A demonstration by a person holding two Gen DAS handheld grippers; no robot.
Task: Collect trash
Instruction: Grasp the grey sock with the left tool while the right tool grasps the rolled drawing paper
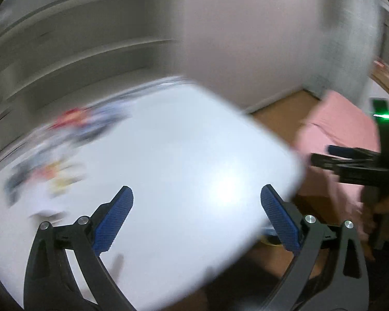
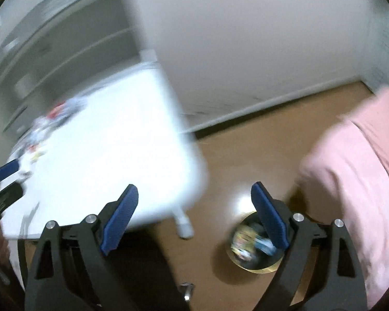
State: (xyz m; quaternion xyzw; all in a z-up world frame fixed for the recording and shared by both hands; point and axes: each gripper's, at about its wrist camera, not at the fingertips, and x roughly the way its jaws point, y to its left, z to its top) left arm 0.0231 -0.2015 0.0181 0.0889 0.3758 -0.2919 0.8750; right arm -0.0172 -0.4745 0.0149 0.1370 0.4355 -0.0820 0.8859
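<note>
Both views are blurred by motion. My left gripper (image 1: 196, 202) hangs open over the white table (image 1: 184, 140), nothing between its blue pads. A smeared heap of colourful trash (image 1: 64, 145) lies at the table's far left. My right gripper (image 2: 194, 204) is open and empty too, above the table's near corner (image 2: 184, 181) and the brown floor. Below it a round gold-rimmed bin (image 2: 251, 246) on the floor holds colourful wrappers. In the left wrist view the right gripper (image 1: 332, 155) shows at the right edge. The left gripper's tip (image 2: 5, 171) shows at the left edge of the right wrist view.
A pink cloth-covered seat or bed (image 2: 363, 171) stands right of the bin. Grey shelving (image 1: 72, 51) runs behind the table, with a pale wall (image 2: 246, 51) and skirting beyond. A white table leg (image 2: 182, 223) reaches the floor near the bin.
</note>
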